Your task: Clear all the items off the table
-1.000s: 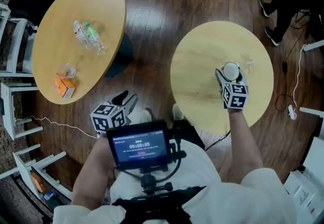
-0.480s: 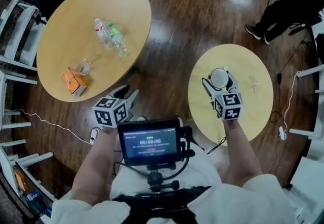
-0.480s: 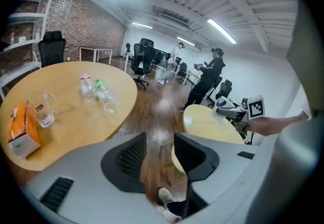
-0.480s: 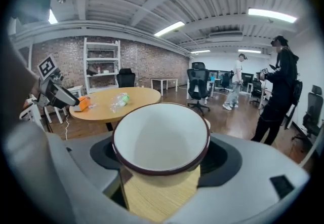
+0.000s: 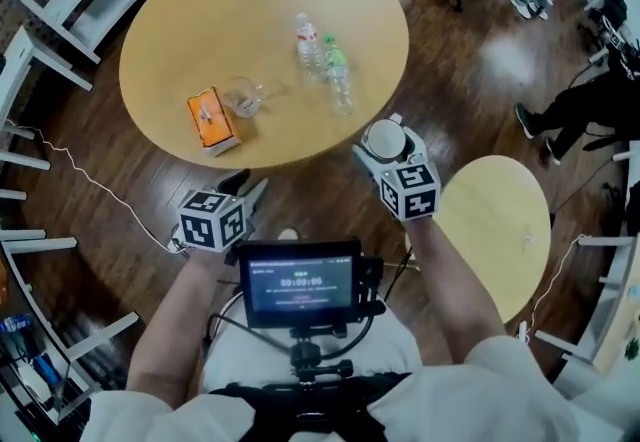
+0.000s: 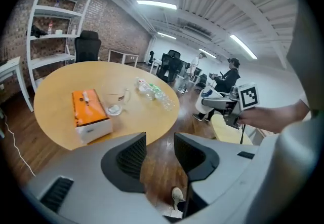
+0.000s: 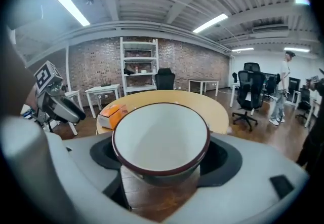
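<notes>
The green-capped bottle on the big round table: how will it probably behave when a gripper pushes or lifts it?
The green-capped bottle lies on its side on the round table, so a push would likely roll it. It looks like thin clear plastic, so it is probably light and may dent under a firm squeeze.

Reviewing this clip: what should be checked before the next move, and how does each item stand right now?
1. Right gripper has a grip on the bowl: ok, the bowl sits between its jaws.
2. Bowl empty: ok, its inside is bare.
3. Left gripper free: ok, jaws apart, nothing between.
4. Bare room on the large table: ok.
5. Orange box, glass mug and bottles upset: ok, none.
6. Small table cleared: cannot tell, the arm hides part.
</notes>
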`<state>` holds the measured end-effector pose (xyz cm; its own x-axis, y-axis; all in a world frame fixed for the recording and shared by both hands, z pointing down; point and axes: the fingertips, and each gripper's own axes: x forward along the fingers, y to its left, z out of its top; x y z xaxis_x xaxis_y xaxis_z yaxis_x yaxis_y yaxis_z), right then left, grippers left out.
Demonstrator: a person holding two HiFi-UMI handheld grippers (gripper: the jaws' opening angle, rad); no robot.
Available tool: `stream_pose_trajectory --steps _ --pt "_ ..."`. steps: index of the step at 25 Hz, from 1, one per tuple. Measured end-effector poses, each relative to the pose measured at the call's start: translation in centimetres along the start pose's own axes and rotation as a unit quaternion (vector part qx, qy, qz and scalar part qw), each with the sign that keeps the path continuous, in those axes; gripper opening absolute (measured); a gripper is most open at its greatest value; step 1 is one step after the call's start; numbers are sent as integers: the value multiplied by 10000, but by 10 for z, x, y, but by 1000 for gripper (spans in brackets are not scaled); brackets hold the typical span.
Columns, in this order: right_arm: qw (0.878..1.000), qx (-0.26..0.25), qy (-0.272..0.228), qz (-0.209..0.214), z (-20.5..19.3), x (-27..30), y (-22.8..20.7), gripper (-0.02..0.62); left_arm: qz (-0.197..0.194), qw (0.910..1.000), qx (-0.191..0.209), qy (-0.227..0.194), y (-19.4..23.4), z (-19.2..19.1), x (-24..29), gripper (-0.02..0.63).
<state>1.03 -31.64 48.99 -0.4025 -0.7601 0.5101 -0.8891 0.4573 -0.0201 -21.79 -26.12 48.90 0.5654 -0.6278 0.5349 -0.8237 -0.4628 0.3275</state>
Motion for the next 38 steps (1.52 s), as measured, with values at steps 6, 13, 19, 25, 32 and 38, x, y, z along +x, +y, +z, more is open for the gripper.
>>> stream_pose_trajectory --steps 6,13,19,25,32,38 --pt "9990 -195 182 347 20 128 64 420 188 9997 -24 124 67 -11 -44 164" --pt "9980 -265 475 317 2 216 91 420 304 9986 -209 381 102 -51 -76 164" --pt "9984 -147 464 282 -8 231 88 425 384 9975 -385 454 113 -65 -92 164" --pt "9973 -370 528 350 -6 215 91 482 138 9987 -271 416 108 -56 -77 164" --pt "9997 -167 172 29 -3 108 82 482 -566 9981 104 231 65 -33 -38 164" --pt "9950 283 249 -921 -42 -49 61 480 -1632 9847 479 384 -13 -40 0 164"
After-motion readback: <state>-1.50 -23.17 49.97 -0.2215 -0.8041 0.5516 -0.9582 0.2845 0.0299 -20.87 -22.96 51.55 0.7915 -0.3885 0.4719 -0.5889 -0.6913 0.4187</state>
